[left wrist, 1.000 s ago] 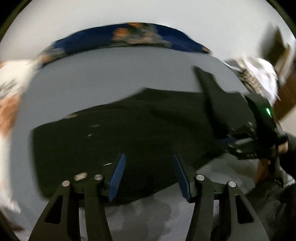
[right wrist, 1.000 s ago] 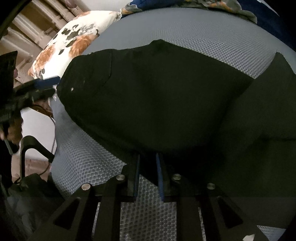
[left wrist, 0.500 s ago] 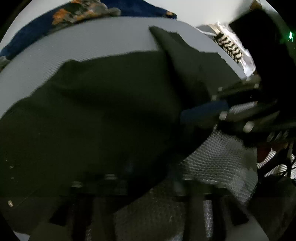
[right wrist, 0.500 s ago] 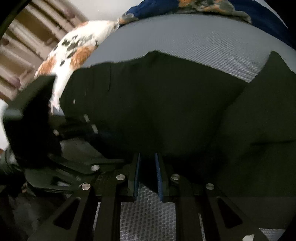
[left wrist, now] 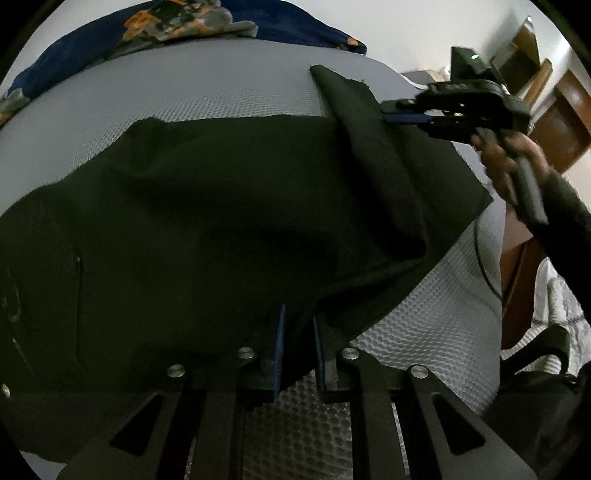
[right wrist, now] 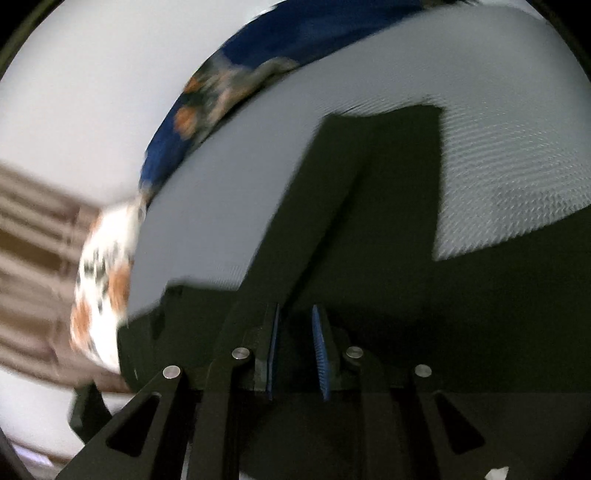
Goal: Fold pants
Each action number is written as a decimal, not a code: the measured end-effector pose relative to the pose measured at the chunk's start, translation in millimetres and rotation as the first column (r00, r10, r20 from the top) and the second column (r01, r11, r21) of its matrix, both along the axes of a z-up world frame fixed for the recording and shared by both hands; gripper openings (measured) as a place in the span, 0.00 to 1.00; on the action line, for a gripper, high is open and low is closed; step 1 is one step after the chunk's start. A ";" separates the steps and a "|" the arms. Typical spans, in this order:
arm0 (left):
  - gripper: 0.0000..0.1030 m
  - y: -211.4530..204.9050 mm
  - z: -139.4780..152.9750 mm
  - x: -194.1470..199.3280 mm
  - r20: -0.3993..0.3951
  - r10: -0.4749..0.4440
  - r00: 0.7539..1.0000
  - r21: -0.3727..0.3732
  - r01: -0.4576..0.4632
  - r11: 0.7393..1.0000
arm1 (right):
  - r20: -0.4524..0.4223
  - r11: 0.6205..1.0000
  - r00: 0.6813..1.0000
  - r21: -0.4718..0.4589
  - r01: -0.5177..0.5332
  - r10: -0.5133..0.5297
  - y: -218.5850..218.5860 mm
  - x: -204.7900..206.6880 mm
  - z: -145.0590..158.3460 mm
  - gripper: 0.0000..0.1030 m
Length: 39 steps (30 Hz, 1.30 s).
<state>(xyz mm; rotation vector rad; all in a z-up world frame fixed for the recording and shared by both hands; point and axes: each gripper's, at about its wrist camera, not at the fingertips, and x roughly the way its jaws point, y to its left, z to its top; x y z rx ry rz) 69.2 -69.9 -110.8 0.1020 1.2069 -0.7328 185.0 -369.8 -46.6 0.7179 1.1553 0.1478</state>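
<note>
Black pants [left wrist: 221, 221] lie spread on a grey mesh mattress [left wrist: 221, 85]. My left gripper [left wrist: 298, 321] is shut on the near edge of the pants, cloth pinched between its blue pads. My right gripper [left wrist: 402, 117] shows in the left wrist view at the upper right, above the far leg [left wrist: 354, 107], its blue pad at the cloth's edge. In the right wrist view the right gripper [right wrist: 295, 332] has its pads narrowly apart with black cloth [right wrist: 369, 221] between and past them. That view is blurred.
A blue floral blanket [left wrist: 184, 29] lies along the mattress's far edge. A white and orange floral pillow [right wrist: 103, 280] sits at the left. Wooden furniture [left wrist: 554, 122] stands at the right, beyond the mattress edge.
My left gripper has moved onto the pants' near edge and shut on it. My right gripper has swung away to the far leg, and its view now blurs.
</note>
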 end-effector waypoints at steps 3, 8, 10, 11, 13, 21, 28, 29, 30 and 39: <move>0.14 -1.4 -1.5 1.9 -0.016 0.016 1.000 -0.006 -0.016 1.000 | -0.012 0.997 0.998 0.052 0.058 -0.058 -18.0 18.9 -13.5 0.18; 0.14 3.6 -1.7 0.7 -0.038 0.035 0.999 -0.010 -0.036 0.999 | -0.014 0.987 0.991 0.092 0.131 -0.130 -39.5 50.8 -30.8 0.17; 0.14 6.3 -3.6 2.0 -0.046 0.042 0.998 -0.011 -0.043 0.999 | -0.005 0.982 0.988 0.114 0.153 -0.154 -49.2 61.7 -34.6 0.16; 0.14 6.7 -3.7 1.9 -0.049 0.044 0.998 -0.011 -0.045 0.999 | -0.002 0.978 0.986 0.124 0.166 -0.167 -52.6 69.8 -36.1 0.16; 0.14 4.8 -5.0 3.6 -0.054 0.049 0.997 -0.010 -0.049 0.999 | 0.003 0.974 0.983 0.137 0.179 -0.181 -58.3 79.8 -37.6 0.16; 0.14 -2.3 -7.0 3.2 -0.063 0.058 0.996 0.005 -0.058 0.998 | 0.043 0.969 0.975 0.132 0.209 -0.216 -65.3 98.7 -24.4 0.05; 0.14 -0.1 -6.7 2.8 -0.053 0.047 0.998 -0.001 -0.047 0.999 | 0.156 0.957 0.959 -0.136 0.257 -0.235 -92.8 24.5 55.2 0.04; 0.14 0.2 -7.2 2.6 -0.051 0.044 0.998 -0.002 -0.044 0.999 | 0.163 0.944 0.956 -0.187 0.271 -0.243 -98.2 7.8 64.1 0.04; 0.14 0.1 -7.5 2.2 -0.048 0.039 0.998 -0.005 -0.040 0.999 | 0.165 0.924 0.953 -0.250 0.289 -0.253 -102.3 -12.2 74.4 0.04; 0.14 -5.3 -10.2 -2.7 -0.029 -0.015 0.999 -0.005 0.015 1.000 | 0.018 0.797 0.898 -0.452 0.400 -0.440 -137.1 -173.5 62.0 0.03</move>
